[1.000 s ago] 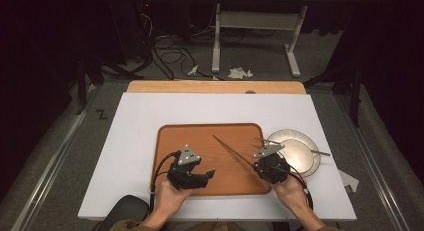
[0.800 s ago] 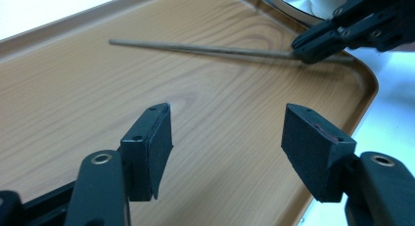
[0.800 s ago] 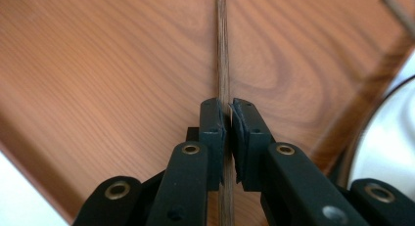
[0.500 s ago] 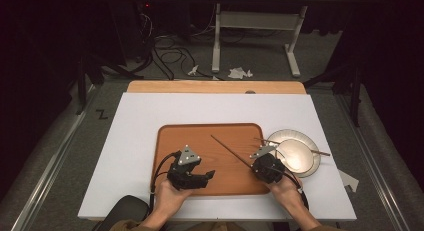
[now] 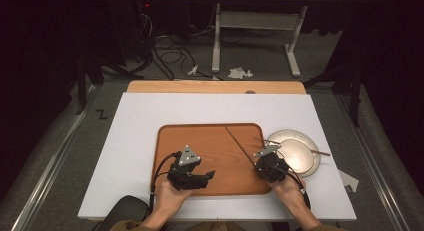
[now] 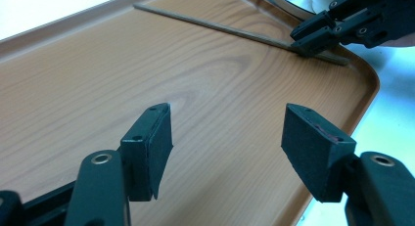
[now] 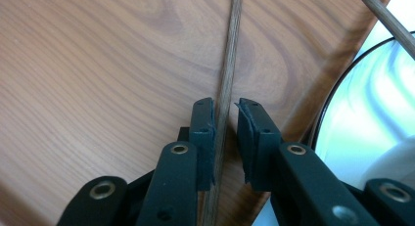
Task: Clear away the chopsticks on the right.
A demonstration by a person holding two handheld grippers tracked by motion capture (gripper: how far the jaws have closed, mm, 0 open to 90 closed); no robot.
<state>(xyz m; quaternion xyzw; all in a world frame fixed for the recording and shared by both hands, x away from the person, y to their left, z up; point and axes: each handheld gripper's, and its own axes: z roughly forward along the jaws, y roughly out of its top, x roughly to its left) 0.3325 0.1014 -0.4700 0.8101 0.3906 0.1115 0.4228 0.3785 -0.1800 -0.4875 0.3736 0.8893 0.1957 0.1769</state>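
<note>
Wood-grain tray (image 5: 200, 141) is laid on the white surface (image 5: 135, 121), beside a silver plate (image 5: 300, 158). A thin wooden stick (image 7: 230, 64) is bracketed by the right gripper (image 7: 225, 123), its fingers nearly closed around it though a sliver of gap shows, probably to lift it. The left gripper (image 6: 227, 138) is kept spread and empty over the tray, seemingly ready to assist.

the tray (image 5: 210, 141) looks like smooth wood-grain with a soft sheen; at its 3 o'clock the plate (image 5: 306, 163) is glossy and metallic. the thin stick (image 7: 226, 84) is matt wood, the gripper pads (image 6: 315, 147) matt black.
</note>
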